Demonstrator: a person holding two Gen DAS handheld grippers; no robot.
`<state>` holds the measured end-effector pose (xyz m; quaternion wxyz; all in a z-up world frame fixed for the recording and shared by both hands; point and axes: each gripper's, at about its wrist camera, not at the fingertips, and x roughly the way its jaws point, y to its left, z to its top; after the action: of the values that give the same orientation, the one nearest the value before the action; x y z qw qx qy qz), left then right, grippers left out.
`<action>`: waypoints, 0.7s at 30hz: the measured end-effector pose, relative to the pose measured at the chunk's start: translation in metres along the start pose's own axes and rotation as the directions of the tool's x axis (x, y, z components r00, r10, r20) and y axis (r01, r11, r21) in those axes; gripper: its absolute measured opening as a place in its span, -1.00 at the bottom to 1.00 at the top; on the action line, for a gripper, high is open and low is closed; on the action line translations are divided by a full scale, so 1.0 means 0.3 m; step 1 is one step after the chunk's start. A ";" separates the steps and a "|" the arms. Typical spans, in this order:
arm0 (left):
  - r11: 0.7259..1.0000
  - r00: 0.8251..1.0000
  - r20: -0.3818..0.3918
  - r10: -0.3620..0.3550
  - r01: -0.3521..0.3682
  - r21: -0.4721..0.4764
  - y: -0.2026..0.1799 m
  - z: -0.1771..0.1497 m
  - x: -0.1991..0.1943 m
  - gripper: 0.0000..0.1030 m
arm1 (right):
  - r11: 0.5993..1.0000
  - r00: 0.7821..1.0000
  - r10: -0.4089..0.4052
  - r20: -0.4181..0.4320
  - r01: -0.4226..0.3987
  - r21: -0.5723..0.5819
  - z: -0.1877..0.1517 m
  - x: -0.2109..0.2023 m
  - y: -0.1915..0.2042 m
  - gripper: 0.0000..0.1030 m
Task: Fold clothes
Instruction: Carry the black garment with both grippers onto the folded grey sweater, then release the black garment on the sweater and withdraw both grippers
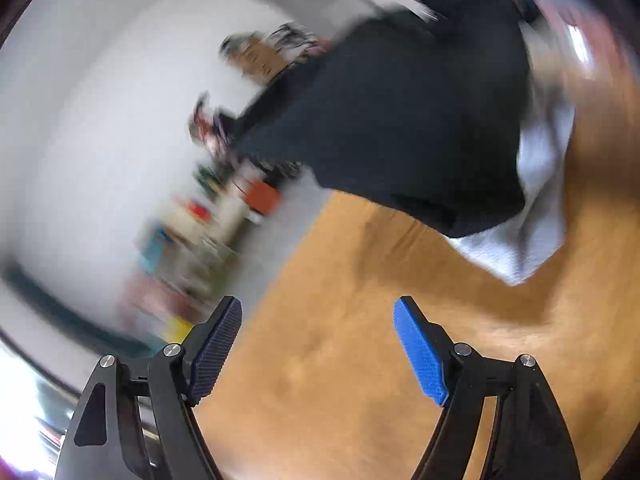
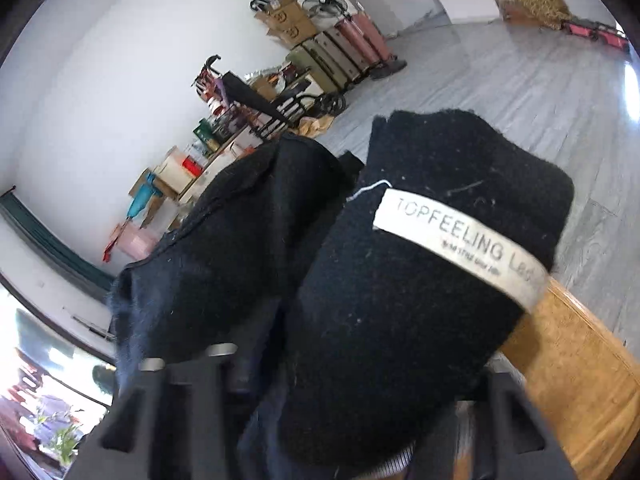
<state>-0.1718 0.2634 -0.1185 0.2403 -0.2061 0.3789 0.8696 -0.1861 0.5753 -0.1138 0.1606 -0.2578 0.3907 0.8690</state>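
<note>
A black garment hangs in the air above the wooden table in the blurred left wrist view, with a white cloth lying behind and under it. My left gripper is open and empty over the table, short of the garment. In the right wrist view the same black garment, with a white "TOPFEELING" label, is bunched over my right gripper and hides its fingertips; the gripper is shut on the fabric.
The table's edge runs at lower right in the right wrist view, with grey floor beyond. Boxes, suitcases and clutter stand along the white wall. A window is at lower left.
</note>
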 end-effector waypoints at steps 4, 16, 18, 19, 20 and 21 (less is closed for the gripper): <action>0.931 0.986 0.087 -0.143 0.164 -0.326 0.048 0.190 -0.061 0.54 | 0.998 0.998 0.042 0.043 -0.044 0.036 -0.001 -0.135 -0.087 0.59; 0.889 0.965 0.186 -0.187 0.246 -0.385 0.045 0.327 -0.253 0.54 | 0.782 0.984 0.027 0.175 0.088 -0.617 -0.248 -0.589 0.102 0.64; 0.899 0.966 0.186 -0.180 0.238 -0.367 0.047 0.368 -0.261 0.54 | 0.801 0.989 0.057 0.135 0.035 -0.598 -0.250 -0.611 0.101 0.65; 0.902 0.967 0.188 -0.174 0.233 -0.364 0.047 0.384 -0.265 0.54 | 0.806 0.991 0.060 0.124 0.026 -0.592 -0.250 -0.616 0.107 0.65; 0.904 0.967 0.190 -0.169 0.229 -0.362 0.046 0.398 -0.271 0.54 | 0.810 0.992 0.061 0.112 0.016 -0.586 -0.250 -0.621 0.113 0.65; 0.900 0.966 0.192 -0.172 0.233 -0.368 0.042 0.405 -0.274 0.54 | 0.810 0.992 0.056 0.111 0.019 -0.586 -0.244 -0.609 0.119 0.65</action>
<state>-0.1348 0.3264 0.0094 0.3126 -0.2199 0.1562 0.9108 -0.0307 0.4824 -0.0287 0.0886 -0.2369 0.0957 0.9627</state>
